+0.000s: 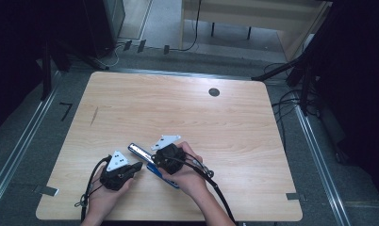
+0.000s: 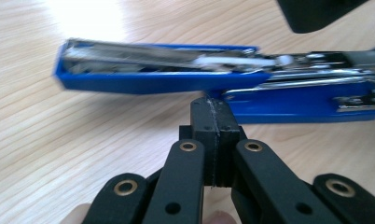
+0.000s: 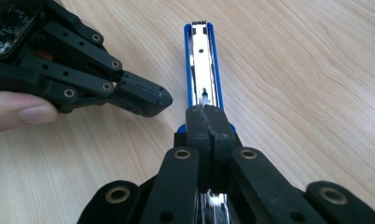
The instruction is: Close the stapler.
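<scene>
Stapler (image 2: 176, 79) — a blue plastic-bodied one with a bright metal magazine — lies on the pale wood-grain surface (image 1: 178, 108) near its front edge, just ahead of the person's two hands. It seems to be lying open: in the left gripper view the shiny channel sits exposed along the top of a long blue arm, and a second blue section with chromed rails runs off to the side.

The left gripper (image 2: 212, 116) has its black fingers pressed together with nothing between them, their tip just short of the stapler's blue side; whether it touches cannot be told. The right gripper (image 3: 209, 122) also has its fingers together, resting over the near part of the metal channel, apparently pinning it rather than gripping it.

The step in hand looks like steadying and working the opened stapler — likely folding it shut or nudging it straight. The next move probably calls for a careful push on smooth, slippery plastic and polished steel while the other gripper holds the body down; the hinged arm could swing or skid on the sleek wood.
</scene>
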Demonstrator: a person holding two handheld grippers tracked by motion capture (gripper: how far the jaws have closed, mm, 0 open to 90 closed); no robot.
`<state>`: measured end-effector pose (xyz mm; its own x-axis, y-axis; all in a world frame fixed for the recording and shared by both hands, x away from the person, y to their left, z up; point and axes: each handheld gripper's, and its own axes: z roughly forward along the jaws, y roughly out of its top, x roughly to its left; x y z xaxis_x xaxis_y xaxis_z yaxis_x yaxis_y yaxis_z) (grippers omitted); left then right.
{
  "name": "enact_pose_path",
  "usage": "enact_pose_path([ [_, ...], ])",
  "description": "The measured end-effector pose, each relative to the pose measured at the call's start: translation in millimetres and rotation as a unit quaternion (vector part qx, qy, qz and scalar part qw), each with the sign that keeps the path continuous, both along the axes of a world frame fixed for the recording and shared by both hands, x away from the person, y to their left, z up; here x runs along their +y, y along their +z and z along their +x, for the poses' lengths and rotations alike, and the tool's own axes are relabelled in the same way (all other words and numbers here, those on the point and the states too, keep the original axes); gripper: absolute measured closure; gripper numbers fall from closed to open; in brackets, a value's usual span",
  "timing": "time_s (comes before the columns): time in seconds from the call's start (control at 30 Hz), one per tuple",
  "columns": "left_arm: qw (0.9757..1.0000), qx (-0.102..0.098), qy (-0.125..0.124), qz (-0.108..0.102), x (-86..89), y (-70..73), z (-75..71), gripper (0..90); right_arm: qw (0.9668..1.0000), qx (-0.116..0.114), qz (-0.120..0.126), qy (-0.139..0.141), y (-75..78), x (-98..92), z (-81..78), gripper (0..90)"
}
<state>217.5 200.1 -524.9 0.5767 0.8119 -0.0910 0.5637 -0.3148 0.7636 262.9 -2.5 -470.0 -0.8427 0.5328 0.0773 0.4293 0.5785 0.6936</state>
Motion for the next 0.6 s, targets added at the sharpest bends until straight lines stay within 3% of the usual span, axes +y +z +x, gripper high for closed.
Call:
enact_pose_path([
  [0.23,0.9998,0.007,0.02,0.0,6.6,-3.1,4.7,90.0,1.0,0.0,-0.004,0.003,-5.9,12.0,7.5,90.0],
  [0.6,0.9991,0.016,0.033,0.02,3.2,-5.1,11.8,90.0,1.0,0.005,-0.005,-0.001,-18.3,22.7,16.6,90.0],
])
